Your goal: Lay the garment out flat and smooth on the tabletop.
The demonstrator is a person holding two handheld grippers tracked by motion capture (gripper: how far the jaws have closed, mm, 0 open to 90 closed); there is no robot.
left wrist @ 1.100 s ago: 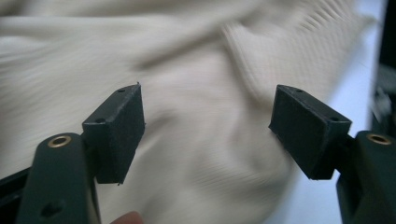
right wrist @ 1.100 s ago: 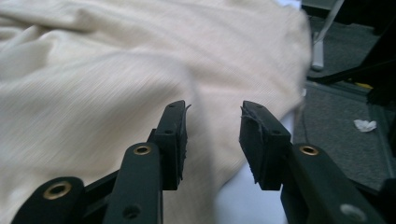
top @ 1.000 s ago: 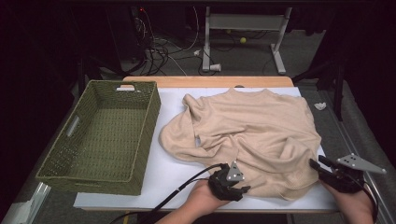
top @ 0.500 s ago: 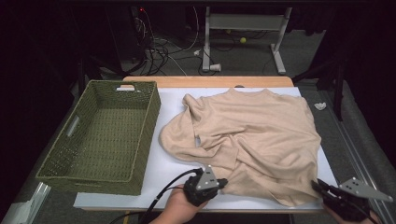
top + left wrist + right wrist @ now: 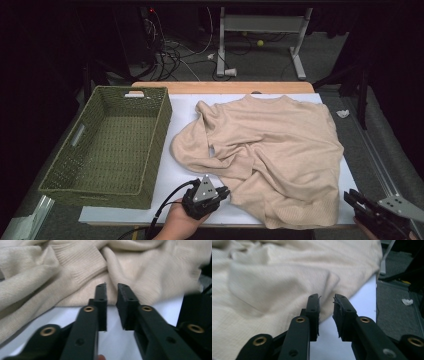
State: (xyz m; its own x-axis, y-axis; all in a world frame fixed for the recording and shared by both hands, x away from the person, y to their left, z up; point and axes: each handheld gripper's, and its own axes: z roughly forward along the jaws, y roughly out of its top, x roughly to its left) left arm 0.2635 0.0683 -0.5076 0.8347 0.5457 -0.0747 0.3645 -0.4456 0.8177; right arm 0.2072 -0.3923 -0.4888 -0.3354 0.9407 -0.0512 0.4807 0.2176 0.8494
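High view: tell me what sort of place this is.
Probably a lab or workshop recording station: a white-topped table in a dark room, loose cables on the floor and a metal stand behind it.

The high view looks forward and down from above the near edge of the white-topped counter [image 5: 180, 172]. Each gripper view sits low and close, looking along its own black jaws. All three share the crumpled beige knitted sweater [image 5: 280, 150] [image 5: 62, 267] [image 5: 274, 272].
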